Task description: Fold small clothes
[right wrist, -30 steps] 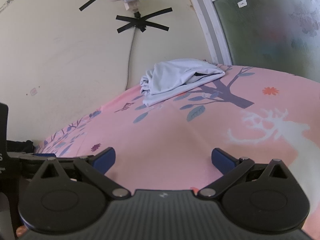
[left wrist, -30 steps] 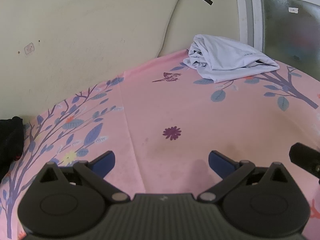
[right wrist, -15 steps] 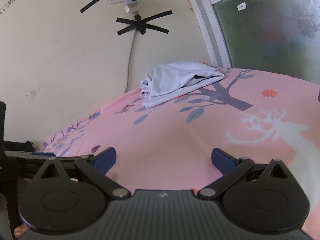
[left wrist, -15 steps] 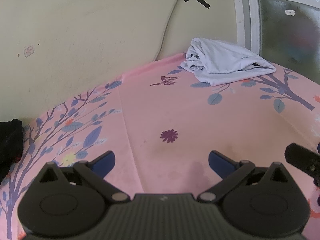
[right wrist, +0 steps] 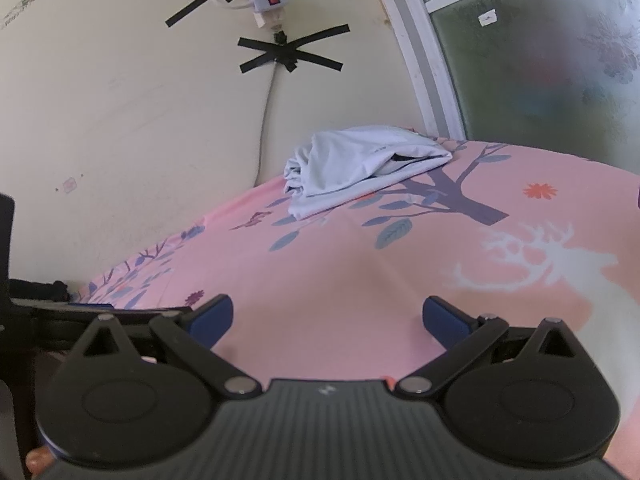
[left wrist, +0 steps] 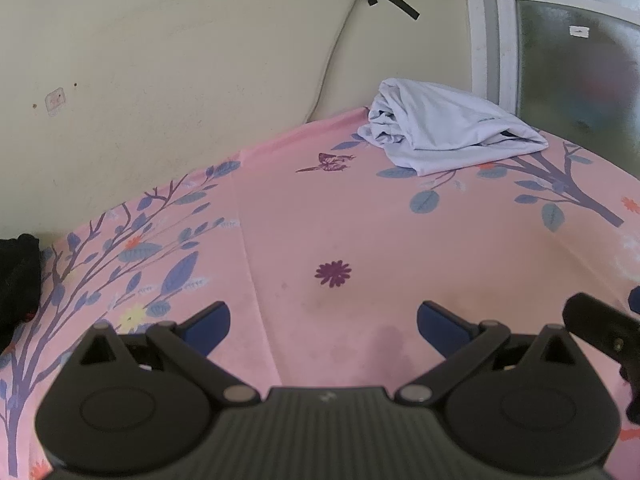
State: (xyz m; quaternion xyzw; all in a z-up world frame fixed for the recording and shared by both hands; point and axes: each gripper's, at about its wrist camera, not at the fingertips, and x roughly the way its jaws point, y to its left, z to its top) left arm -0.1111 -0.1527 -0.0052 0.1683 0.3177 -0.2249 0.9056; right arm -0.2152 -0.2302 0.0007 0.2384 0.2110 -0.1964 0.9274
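A pale lavender-white garment (left wrist: 448,130), loosely bunched and partly folded over itself, lies at the far edge of the pink floral sheet (left wrist: 360,220), close to the cream wall (left wrist: 180,60) and the frosted window (left wrist: 580,68). It sits well ahead of both grippers, touching neither.

The left gripper (left wrist: 323,322) hovers low over the sheet, fingers spread wide and holding nothing; its blue pads (left wrist: 210,322) frame a purple flower print (left wrist: 333,273) on the bare cloth. The garment lies up and to the right of its line of sight. The right gripper (right wrist: 328,318) is likewise released and empty, pointing across the sheet with the garment slightly left of centre and a white deer print (right wrist: 560,260) off to its right. A black-taped cable (right wrist: 266,120) runs down the wall behind the garment.

Compared with a second ago, the garment sits slightly higher in the left view, and lower in the right view; the fingers' spread is unchanged.
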